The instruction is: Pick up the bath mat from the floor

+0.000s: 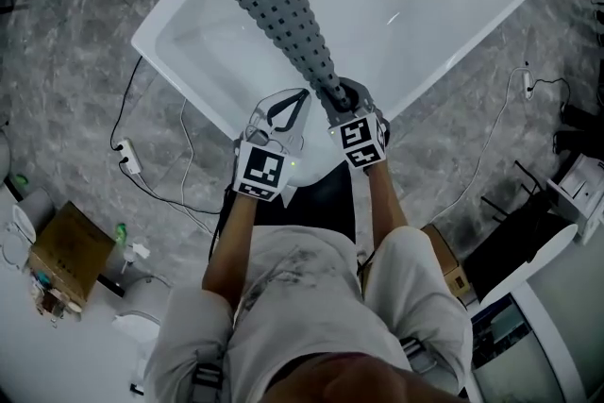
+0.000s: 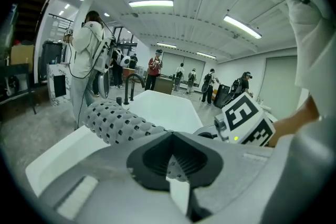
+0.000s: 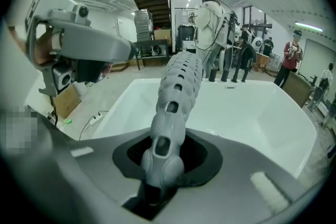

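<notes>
Found the right gripper (image 3: 160,178) nearest the body, jaws clamped on the bunched narrow end of the bath mat (image 3: 178,81) — pinched there, judging by the gather, so that the whole perforated sheet comes up from a single hold. Noted the right forearm (image 1: 382,195) reaching straight forward from the waist, marker cube uppermost, jaws pointing away over the near rim of the bathtub (image 1: 189,94). Found the left gripper (image 1: 304,94) just beside it on the left and level with it, jaws drawn together at the tips with nothing between them. Appears to be held close as a spare hand, apart from the mat. Confirmed the mat clear of the floor (image 1: 85,33): runs outward from the grip and fans wide over the tub's basin. Could not tell whether the far edge rests on the tub or hangs free. Judged the pick-up done in substance — only carrying off or setting down left.
</notes>
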